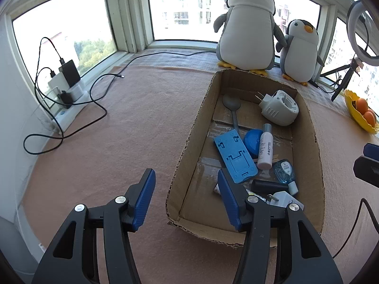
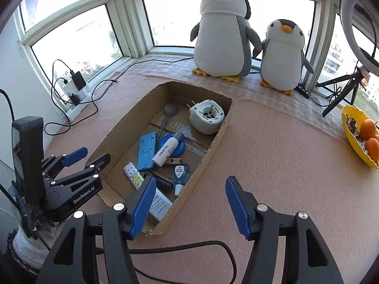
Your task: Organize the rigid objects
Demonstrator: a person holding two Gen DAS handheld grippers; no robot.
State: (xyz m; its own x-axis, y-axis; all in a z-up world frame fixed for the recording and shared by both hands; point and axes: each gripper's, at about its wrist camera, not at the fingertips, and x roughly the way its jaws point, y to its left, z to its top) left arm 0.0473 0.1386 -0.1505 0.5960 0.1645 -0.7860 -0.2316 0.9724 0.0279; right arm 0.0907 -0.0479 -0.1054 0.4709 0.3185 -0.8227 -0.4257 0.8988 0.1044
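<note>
A shallow cardboard box (image 1: 189, 146) (image 2: 213, 142) on the pink cloth holds several rigid items: a blue phone stand (image 1: 234, 153) (image 2: 146, 150), a grey spoon (image 1: 233, 108) (image 2: 167, 116), a white plug-in device (image 1: 279, 106) (image 2: 207, 116), a white bottle (image 1: 265, 146) (image 2: 165, 150), a blue lid (image 1: 252, 139), a white charger (image 2: 158, 204). My left gripper (image 1: 187, 194) is open and empty over the box's near left corner; it also shows in the right wrist view (image 2: 91, 157). My right gripper (image 2: 189, 203) is open and empty over the box's near right wall.
Two plush penguins (image 1: 248, 28) (image 2: 222, 33) stand behind the box. A power strip with chargers and black cables (image 1: 68, 90) (image 2: 75, 90) lies at the left. A yellow bowl of oranges (image 1: 360, 111) (image 2: 360, 135) and a ring-light tripod (image 2: 343, 90) are at the right.
</note>
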